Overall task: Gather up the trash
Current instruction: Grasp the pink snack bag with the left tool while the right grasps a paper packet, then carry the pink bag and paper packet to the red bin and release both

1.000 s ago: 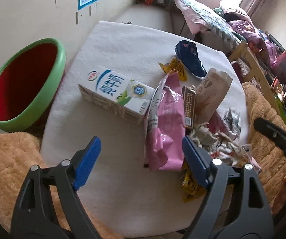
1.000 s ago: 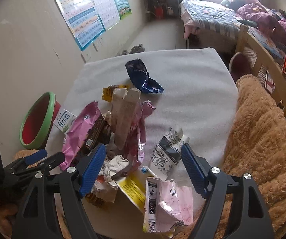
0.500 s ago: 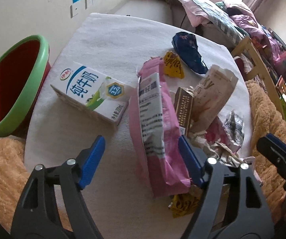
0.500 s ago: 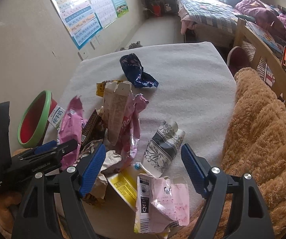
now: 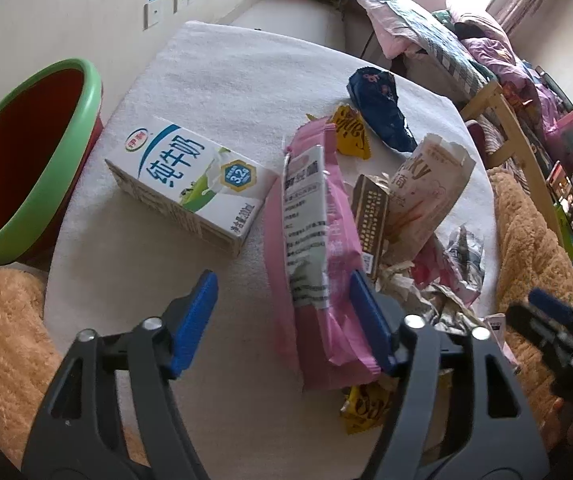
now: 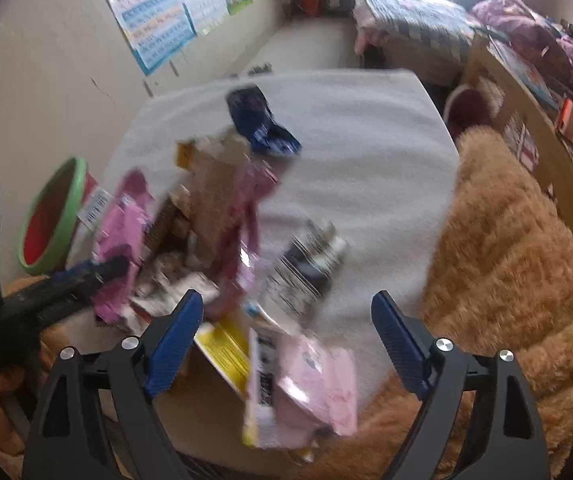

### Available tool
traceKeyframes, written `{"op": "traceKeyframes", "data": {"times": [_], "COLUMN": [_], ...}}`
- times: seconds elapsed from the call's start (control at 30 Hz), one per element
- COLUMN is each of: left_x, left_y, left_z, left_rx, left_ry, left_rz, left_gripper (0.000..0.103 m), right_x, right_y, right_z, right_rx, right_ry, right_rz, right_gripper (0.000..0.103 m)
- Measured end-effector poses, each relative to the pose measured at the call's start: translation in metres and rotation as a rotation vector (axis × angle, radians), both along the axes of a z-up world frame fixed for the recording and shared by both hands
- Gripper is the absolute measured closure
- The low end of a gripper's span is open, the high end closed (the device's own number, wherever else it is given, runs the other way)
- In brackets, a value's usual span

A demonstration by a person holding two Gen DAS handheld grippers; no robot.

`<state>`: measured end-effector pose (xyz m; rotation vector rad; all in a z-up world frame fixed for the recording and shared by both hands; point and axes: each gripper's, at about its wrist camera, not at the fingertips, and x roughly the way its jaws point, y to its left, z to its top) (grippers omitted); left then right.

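A white-clothed table (image 5: 246, 72) carries a heap of trash. My left gripper (image 5: 282, 284) is open low over its near edge. A long pink wrapper (image 5: 310, 220) stands on edge between its jaws, leaning on the right pad (image 5: 366, 312), well apart from the left one. A white milk carton (image 5: 190, 184) lies just beyond. The right wrist view is blurred. There the jaws of my right gripper (image 6: 286, 298) are opening above a pale pink wrapper (image 6: 314, 388), a yellow wrapper (image 6: 222, 348) and a black-and-white wrapper (image 6: 306, 264), touching none.
A green-rimmed red bin (image 5: 46, 168) stands left of the table, below its edge. A biscuit box (image 5: 426, 196), a brown bar wrapper (image 5: 370, 212), a small yellow packet (image 5: 350, 132) and a dark blue wrapper (image 5: 378, 112) lie farther back. Brown plush seats (image 6: 506, 260) flank the table.
The pink wrapper has gone from lying flat to standing on edge against my left gripper's right pad, and the left jaws have narrowed a little. The right jaws have spread wider.
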<state>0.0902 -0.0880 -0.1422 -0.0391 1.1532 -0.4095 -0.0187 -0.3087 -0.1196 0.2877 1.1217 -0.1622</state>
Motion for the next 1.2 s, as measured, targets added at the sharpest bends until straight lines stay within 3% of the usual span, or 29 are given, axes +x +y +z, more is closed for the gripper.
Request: {"op": "traceKeyframes", "data": {"times": [0.1,0.2,0.27,0.33,0.4,0.73,1.0,1.03,1.13,1.2], "left_x": [0.000,0.000,0.000,-0.001,-0.001,0.000,0.005,0.005,0.003,0.000], "left_y": [0.001,0.001,-0.001,-0.001,-0.001,0.003,-0.002,-0.002,0.001,0.002], "left_z": [-0.002,-0.003,-0.003,-0.003,-0.003,0.000,-0.012,-0.012,-0.010,-0.004], "left_rx": [-0.011,-0.024,-0.031,-0.028,-0.028,-0.085,-0.086,-0.091,-0.129,-0.121], "left_ry": [0.004,0.015,0.018,0.015,0.015,0.009,0.056,0.061,0.076,0.062], "left_rz": [0.003,0.003,-0.007,-0.008,-0.004,0.008,0.006,0.010,0.004,-0.001], "left_gripper": [0.032,0.031,0.031,0.031,0.030,0.029,0.029,0.030,0.051,0.051], "right_x": [-0.008,-0.007,-0.005,-0.005,-0.006,-0.010,-0.010,-0.011,-0.015,-0.016], "right_y": [-0.005,0.001,0.006,0.005,0.000,-0.010,-0.007,-0.007,-0.009,-0.011], "right_z": [-0.016,-0.017,-0.020,-0.024,-0.024,0.002,0.007,0.009,0.013,0.015], "right_rx": [0.014,0.000,-0.002,0.010,0.047,0.082,0.066,0.066,0.071,0.074], "right_ry": [0.072,0.083,0.092,0.102,0.089,-0.096,-0.125,-0.137,-0.162,-0.175], "right_rz": [0.005,0.032,0.052,0.052,0.043,0.002,0.015,0.011,-0.005,-0.015], "right_gripper": [0.020,0.021,0.030,0.052,0.065,0.065,0.065,0.065,0.065,0.065]}}
